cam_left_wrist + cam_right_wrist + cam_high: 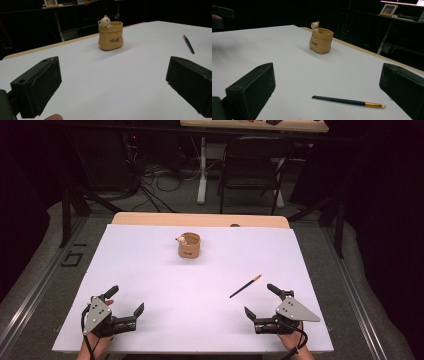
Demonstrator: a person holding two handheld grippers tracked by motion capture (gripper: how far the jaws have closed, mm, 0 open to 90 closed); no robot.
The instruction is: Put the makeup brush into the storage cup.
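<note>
Black tongs [125, 301], grey triangular screwed plates [296, 310], black cables, possibly wristband.

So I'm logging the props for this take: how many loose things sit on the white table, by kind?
Tan sack-shaped ceramic pot with a small bear on its rim: 1
Slim dark brush with a gold ferrule: 1
Total: 2
Both lie on the white table top.

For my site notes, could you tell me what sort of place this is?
Probably a lab recording station: a white-covered table in a dark room, loose cables on the floor, and a folding chair at another desk behind.
</note>
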